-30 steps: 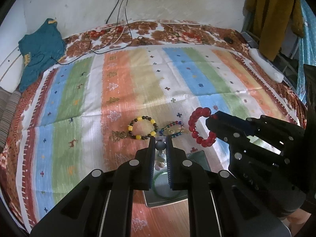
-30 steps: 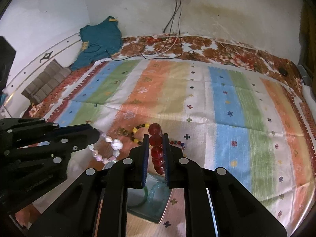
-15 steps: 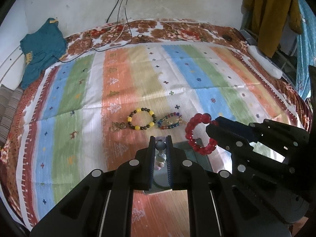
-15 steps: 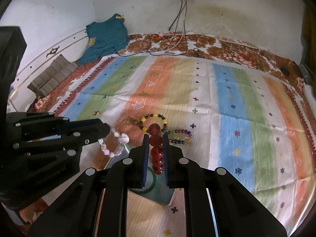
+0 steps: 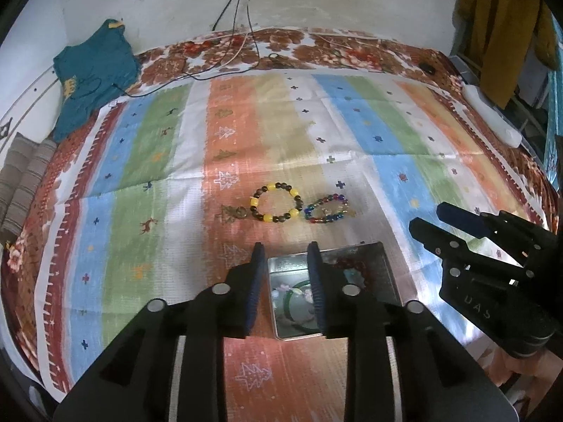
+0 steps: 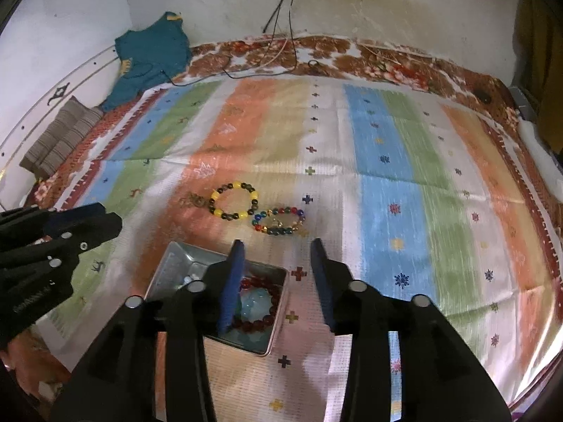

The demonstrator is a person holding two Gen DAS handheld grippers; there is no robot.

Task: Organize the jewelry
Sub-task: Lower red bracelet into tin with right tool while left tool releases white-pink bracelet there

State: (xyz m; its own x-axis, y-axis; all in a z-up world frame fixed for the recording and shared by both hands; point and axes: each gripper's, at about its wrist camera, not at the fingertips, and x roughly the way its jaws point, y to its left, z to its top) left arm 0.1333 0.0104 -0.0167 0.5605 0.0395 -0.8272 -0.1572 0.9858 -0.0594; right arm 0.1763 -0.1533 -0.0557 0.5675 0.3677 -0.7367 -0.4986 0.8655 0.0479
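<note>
A metal tin (image 5: pixel 385 269) (image 6: pixel 165 263) lies on the striped cloth. In it are a red bead bracelet (image 6: pixel 262 318), a green bangle (image 5: pixel 299 285) and pale beads. A yellow-and-dark bead bracelet (image 5: pixel 276 202) (image 6: pixel 234 200) and a multicolour bead bracelet (image 5: pixel 327 209) (image 6: pixel 279 221) lie on the cloth beyond the tin. My left gripper (image 5: pixel 285 260) is open and empty above the tin. My right gripper (image 6: pixel 276 258) is open and empty over the tin's right side; it also shows in the left wrist view (image 5: pixel 432 221).
A small brass charm (image 5: pixel 234 212) lies left of the yellow bracelet. A teal shirt (image 5: pixel 91 70), cables (image 5: pixel 242 35) and folded striped cloth (image 5: pixel 21 183) are at the back and left. A white object (image 5: pixel 492 119) lies at the bed's right edge.
Both grippers opened and pulled back. The pale bead bracelet and the red bead bracelet dropped from them into the tin.
</note>
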